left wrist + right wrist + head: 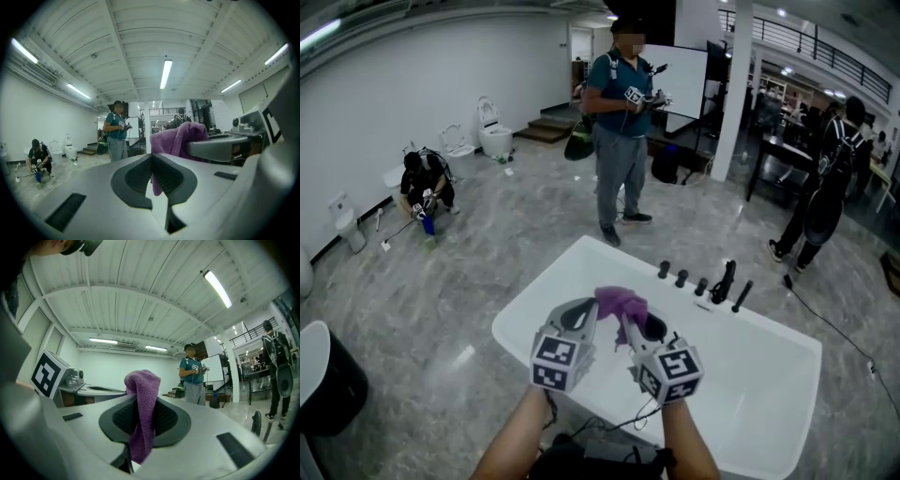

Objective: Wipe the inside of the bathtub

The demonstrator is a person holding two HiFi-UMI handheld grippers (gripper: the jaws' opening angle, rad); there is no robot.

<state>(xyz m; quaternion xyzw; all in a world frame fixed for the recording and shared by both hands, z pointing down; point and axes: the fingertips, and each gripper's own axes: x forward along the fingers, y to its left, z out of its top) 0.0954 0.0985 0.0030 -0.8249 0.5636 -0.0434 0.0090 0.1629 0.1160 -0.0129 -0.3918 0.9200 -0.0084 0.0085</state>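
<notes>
Above the near side of the white bathtub [769, 394], the two grippers are held close together. The right gripper [140, 418] is clamped on a purple cloth [143, 385], which bunches above its jaws and hangs below them. The left gripper [151, 159] has its jaws closed together, with the cloth just beyond their tips.

A large indoor hall given over to bathroom fixtures is shown: a white freestanding bathtub [517, 319] is set on a polished grey stone-look floor [478, 272], and toilets [495, 131] are lined along the white wall [412, 75]. Strip lights [165, 74] are mounted overhead, and a railed upper gallery [834, 56] is seen beyond.
</notes>
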